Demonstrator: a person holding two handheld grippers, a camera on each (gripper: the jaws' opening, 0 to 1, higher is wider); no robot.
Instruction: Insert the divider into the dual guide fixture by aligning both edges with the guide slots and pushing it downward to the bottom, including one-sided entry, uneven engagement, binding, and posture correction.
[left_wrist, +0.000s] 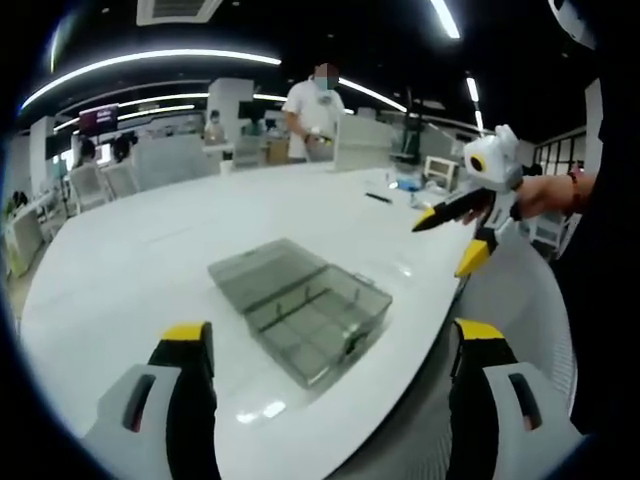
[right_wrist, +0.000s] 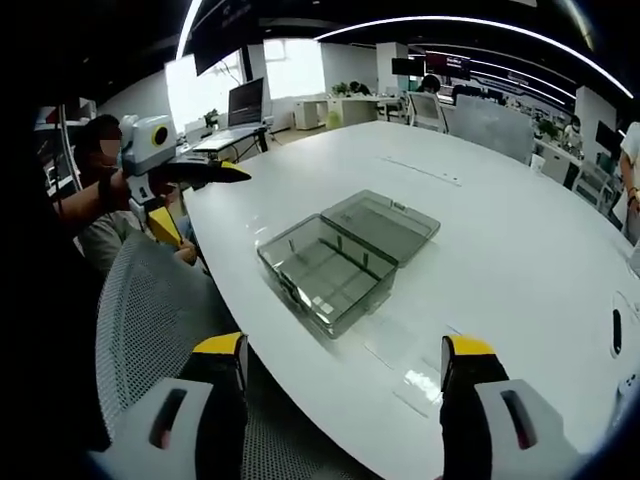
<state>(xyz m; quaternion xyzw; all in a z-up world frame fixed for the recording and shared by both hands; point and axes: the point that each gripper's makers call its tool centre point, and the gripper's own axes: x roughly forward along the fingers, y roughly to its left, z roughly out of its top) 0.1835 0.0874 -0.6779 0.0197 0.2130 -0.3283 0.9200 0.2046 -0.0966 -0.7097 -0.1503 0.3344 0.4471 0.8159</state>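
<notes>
Two tongs, both jaws spread wide and holding nothing: left tongs (left_wrist: 330, 345) and right tongs (right_wrist: 345, 360) each hover level above the near edge of the one white table (left_wrist: 150, 250). One clear box (left_wrist: 305, 310) lies on the table ahead, lid (right_wrist: 385, 222) flung open flat beside it. One clear flat sheet (right_wrist: 405, 350), apparently the divider, lies on the table just beside the box.

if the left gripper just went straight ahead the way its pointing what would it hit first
Most likely the clear box lying open on the white table: it sits ahead between the open jaws of the left gripper. Depth is unclear, so it might meet the tabletop just before it.
</notes>
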